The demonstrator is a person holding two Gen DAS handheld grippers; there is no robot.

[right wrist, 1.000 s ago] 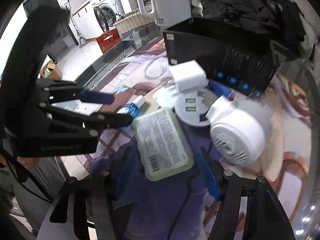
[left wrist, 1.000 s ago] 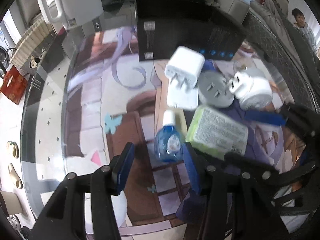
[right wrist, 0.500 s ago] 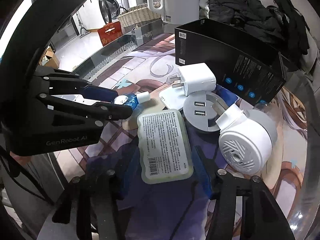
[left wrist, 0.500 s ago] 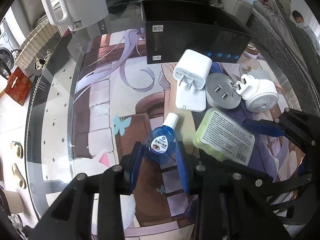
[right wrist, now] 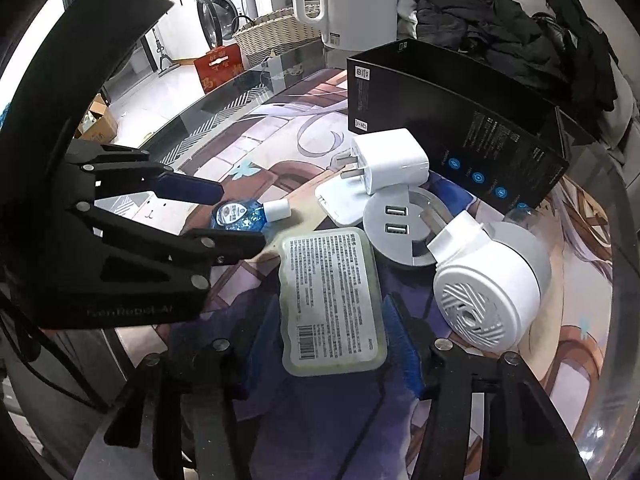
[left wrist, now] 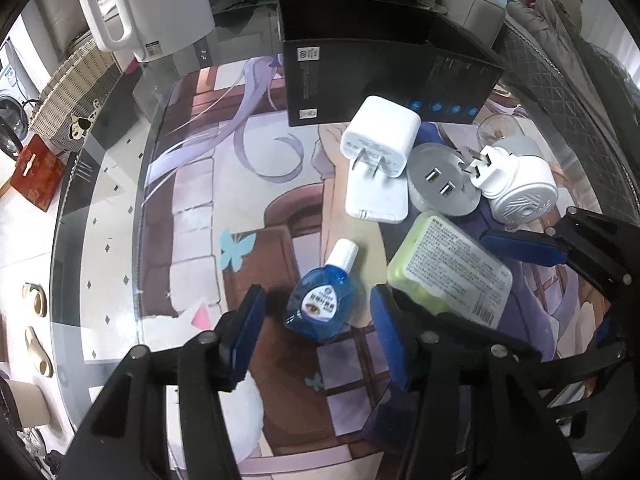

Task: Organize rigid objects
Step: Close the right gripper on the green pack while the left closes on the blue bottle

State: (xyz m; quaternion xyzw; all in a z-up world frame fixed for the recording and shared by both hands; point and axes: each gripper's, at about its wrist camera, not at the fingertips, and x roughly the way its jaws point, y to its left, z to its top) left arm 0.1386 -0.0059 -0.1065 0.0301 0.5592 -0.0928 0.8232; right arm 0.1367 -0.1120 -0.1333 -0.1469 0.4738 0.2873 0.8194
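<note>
A small blue bottle [left wrist: 323, 298] with a white cap lies on the printed mat, between the open fingers of my left gripper [left wrist: 316, 338] without touching them; it also shows in the right wrist view [right wrist: 240, 215]. A pale green flat case [right wrist: 330, 300] with a printed label lies between the open fingers of my right gripper [right wrist: 332, 350]; it also shows in the left wrist view [left wrist: 450, 270]. Behind lie a white plug charger [left wrist: 380, 136], a white flat adapter [left wrist: 376, 198], a grey round USB hub [left wrist: 442, 180] and a white round plug device [left wrist: 516, 184]. An open black box [left wrist: 384, 76] stands at the back.
A white kettle [left wrist: 156, 4] stands at the back left on the glass table [left wrist: 100, 208]. A wicker basket [right wrist: 272, 34] and a washing machine [right wrist: 220, 8] are beyond the table. Dark clothes [right wrist: 500, 12] are piled behind the box.
My left gripper's fingers have opened wider around the blue bottle, which stays on the mat. My right gripper has closed in on the green case.
</note>
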